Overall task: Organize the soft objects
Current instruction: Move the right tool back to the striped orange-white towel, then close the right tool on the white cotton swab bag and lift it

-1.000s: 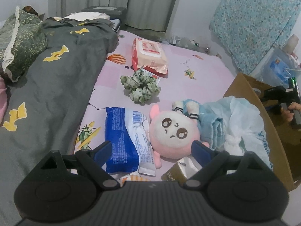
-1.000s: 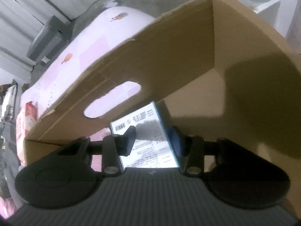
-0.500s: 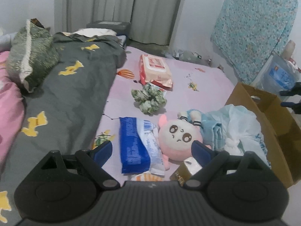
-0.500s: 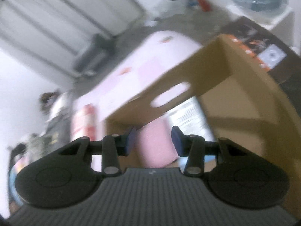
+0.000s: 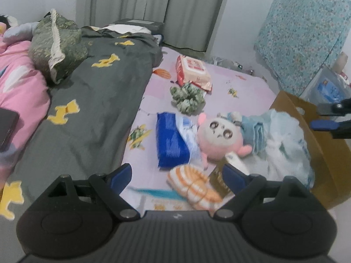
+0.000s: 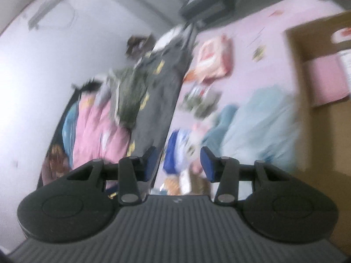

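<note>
A pink round-faced plush point(image 5: 217, 135) lies on the lilac bed sheet, between a blue packet point(image 5: 171, 144) and crumpled light blue cloth point(image 5: 283, 135). A green scrunchie point(image 5: 187, 97) and a red-and-white wipes pack point(image 5: 193, 70) lie farther back. An orange striped soft item point(image 5: 193, 186) and a gold box point(image 5: 221, 179) lie nearest. My left gripper point(image 5: 175, 172) hovers above them, jaws wide but closing, nothing between them. My right gripper point(image 6: 178, 156) is open and empty; in the left wrist view it shows above the cardboard box point(image 5: 324, 160).
A grey duvet point(image 5: 87, 100) with yellow shapes, a green pillow point(image 5: 57, 43) and a pink quilt point(image 5: 17, 92) fill the left of the bed. The cardboard box point(image 6: 318, 131) holds a pink item point(image 6: 324, 81). A floral cloth point(image 5: 302, 35) and plastic bin point(image 5: 329, 87) stand behind.
My right gripper has risen out of the cardboard box and swung round to face the bed. My left gripper has drawn back, bringing the orange striped item into view.
</note>
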A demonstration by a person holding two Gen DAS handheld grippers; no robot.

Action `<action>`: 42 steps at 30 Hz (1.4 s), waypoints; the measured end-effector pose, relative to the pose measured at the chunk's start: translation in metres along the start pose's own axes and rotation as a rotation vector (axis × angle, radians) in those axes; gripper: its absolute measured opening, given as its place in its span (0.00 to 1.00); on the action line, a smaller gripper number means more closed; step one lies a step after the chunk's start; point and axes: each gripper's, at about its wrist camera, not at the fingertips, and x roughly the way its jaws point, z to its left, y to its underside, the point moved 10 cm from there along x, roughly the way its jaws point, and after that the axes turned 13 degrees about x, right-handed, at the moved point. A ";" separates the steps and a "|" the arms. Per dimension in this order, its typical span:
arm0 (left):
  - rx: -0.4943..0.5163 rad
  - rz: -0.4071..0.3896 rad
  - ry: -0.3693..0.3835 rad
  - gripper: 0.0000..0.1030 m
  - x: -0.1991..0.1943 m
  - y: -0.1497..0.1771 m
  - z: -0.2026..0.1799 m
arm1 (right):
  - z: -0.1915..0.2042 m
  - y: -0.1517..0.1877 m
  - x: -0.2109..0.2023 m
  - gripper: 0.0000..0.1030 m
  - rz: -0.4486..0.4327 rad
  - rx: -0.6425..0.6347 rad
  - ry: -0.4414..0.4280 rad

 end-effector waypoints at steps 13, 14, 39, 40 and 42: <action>0.037 0.148 -0.019 0.68 0.000 0.075 0.009 | 0.000 0.149 0.142 0.42 0.393 0.070 0.015; 0.031 0.152 -0.016 0.63 0.002 0.076 0.011 | -0.003 0.157 0.151 0.42 0.401 0.085 0.019; -0.075 0.233 0.137 0.31 0.048 0.081 0.026 | -0.023 0.181 0.236 0.34 0.389 0.124 0.184; -0.078 0.226 0.137 0.30 0.046 0.080 0.025 | -0.022 0.181 0.236 0.34 0.386 0.125 0.184; -0.073 0.218 0.135 0.27 0.043 0.078 0.023 | -0.020 0.180 0.235 0.33 0.383 0.133 0.179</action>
